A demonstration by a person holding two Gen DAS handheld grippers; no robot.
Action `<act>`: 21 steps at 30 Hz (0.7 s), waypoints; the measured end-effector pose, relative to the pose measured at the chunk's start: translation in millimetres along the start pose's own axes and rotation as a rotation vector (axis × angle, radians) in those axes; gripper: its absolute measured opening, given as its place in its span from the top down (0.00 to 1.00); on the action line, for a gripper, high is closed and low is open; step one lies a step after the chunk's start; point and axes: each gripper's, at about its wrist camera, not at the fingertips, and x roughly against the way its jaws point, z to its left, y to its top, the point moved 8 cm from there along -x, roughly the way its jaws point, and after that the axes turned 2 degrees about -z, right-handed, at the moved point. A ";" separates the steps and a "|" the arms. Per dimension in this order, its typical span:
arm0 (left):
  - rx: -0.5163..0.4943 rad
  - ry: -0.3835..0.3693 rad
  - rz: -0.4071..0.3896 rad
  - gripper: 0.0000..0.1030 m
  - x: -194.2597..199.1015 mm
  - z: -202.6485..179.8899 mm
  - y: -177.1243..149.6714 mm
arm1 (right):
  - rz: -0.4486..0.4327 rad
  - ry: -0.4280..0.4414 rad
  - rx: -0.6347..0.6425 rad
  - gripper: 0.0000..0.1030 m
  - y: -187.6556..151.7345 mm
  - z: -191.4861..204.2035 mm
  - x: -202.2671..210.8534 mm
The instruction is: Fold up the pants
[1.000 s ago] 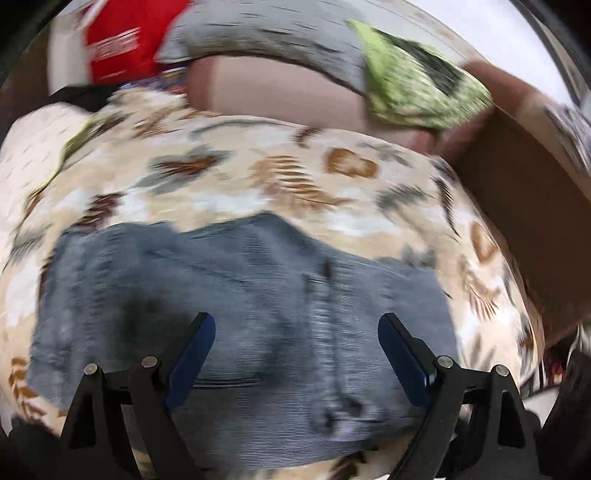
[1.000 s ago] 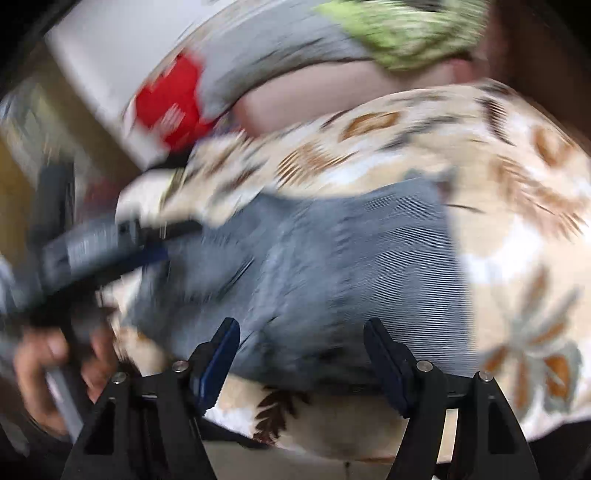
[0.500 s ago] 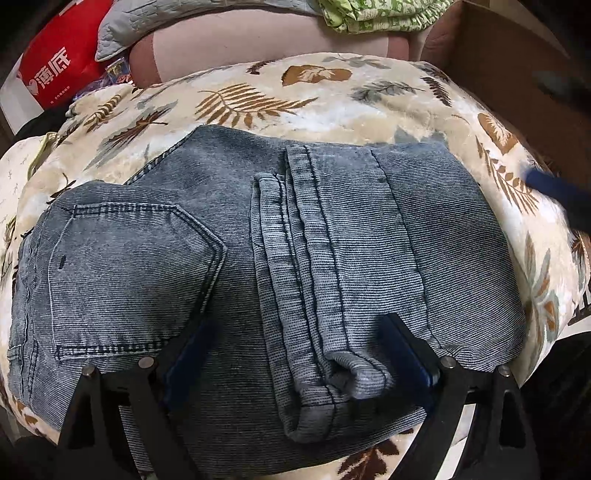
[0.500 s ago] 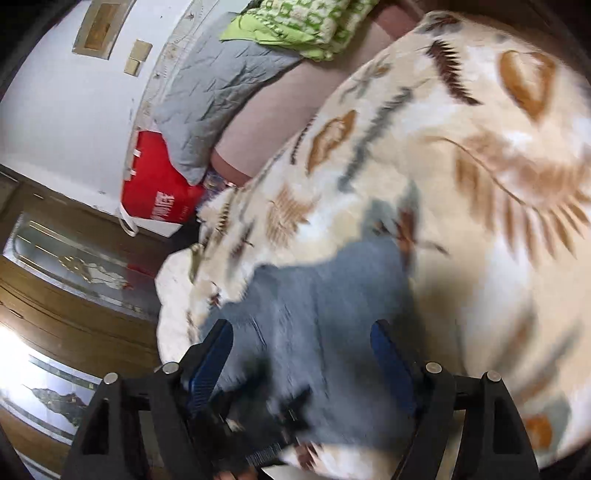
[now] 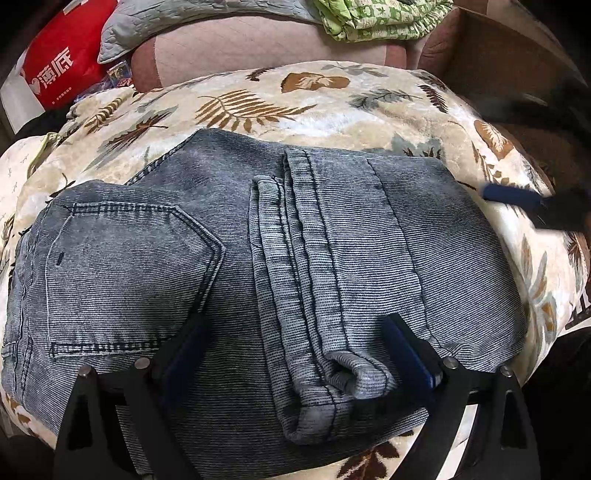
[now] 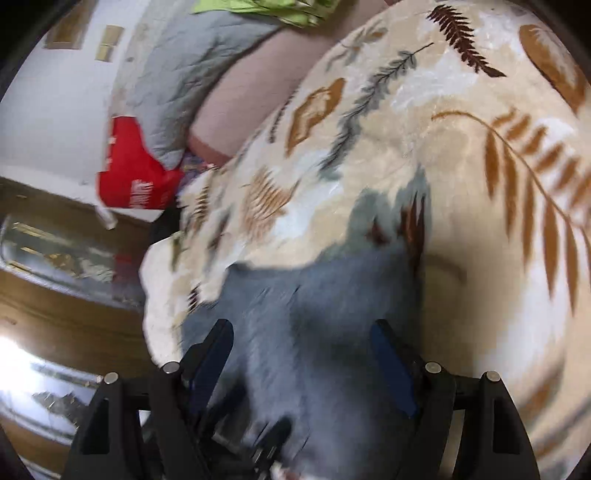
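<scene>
Folded grey-blue jeans (image 5: 295,258) lie flat on a leaf-print blanket (image 5: 258,103), back pocket at the left and a stack of leg seams down the middle. My left gripper (image 5: 295,350) is open just over their near edge, with the rolled hem between its fingers and untouched. A blue finger (image 5: 513,197) of the right gripper shows at the jeans' right edge. In the blurred right wrist view, my right gripper (image 6: 301,362) stands open above a corner of the jeans (image 6: 314,314), with nothing gripped.
Behind the blanket lie a pink cushion (image 5: 240,48), a grey quilted pillow (image 5: 177,18), a green patterned cloth (image 5: 376,18) and a red bag (image 5: 62,66). A brown cardboard box (image 5: 498,48) stands at the back right. Wooden panelling (image 6: 55,295) runs along the left.
The left gripper has sunk closer to the jeans and stopped. The right gripper has swung off the middle of the jeans to their right edge, so blanket now fills most of its view.
</scene>
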 end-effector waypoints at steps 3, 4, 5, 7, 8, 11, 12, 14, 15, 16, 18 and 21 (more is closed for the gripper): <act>0.047 -0.036 0.012 0.09 5.5 4.3 3.6 | 0.020 0.045 -0.019 0.23 -36.1 2.7 15.6; 0.068 -0.046 0.005 0.09 8.9 6.4 5.4 | 0.038 0.066 -0.037 0.23 -52.4 0.0 16.3; 0.089 -0.053 -0.006 0.09 13.1 8.5 8.0 | 0.073 0.063 -0.052 0.23 -67.0 -5.5 10.2; 0.120 -0.062 -0.040 0.09 22.1 11.6 15.7 | 0.128 0.028 -0.069 0.23 -88.5 -22.3 0.7; 0.121 -0.062 -0.043 0.09 23.5 10.9 17.8 | 0.130 0.037 -0.079 0.23 -94.4 -30.4 -4.0; 0.090 -0.044 -0.005 0.09 14.9 6.7 13.5 | 0.092 0.061 -0.104 0.24 -85.2 -24.2 10.3; 0.079 -0.030 0.014 0.09 8.9 5.5 10.2 | 0.065 0.060 -0.070 0.24 -80.3 -17.6 17.1; 0.042 0.004 0.048 0.09 -2.8 2.9 1.4 | 0.053 0.071 -0.042 0.24 -77.4 -10.2 23.7; 0.029 0.016 0.026 0.08 -1.3 1.4 1.6 | 0.060 0.079 -0.040 0.23 -77.9 -10.6 22.7; 0.025 0.020 0.023 0.08 -1.0 -0.1 1.3 | 0.081 0.047 -0.046 0.23 -80.7 -19.3 16.3; 0.027 0.010 0.031 0.08 -1.3 -0.4 1.2 | 0.137 -0.005 -0.086 0.24 -87.3 -38.8 3.1; 0.031 -0.003 0.026 0.08 -1.9 2.1 0.9 | 0.081 -0.016 -0.026 0.24 -67.9 -21.0 19.7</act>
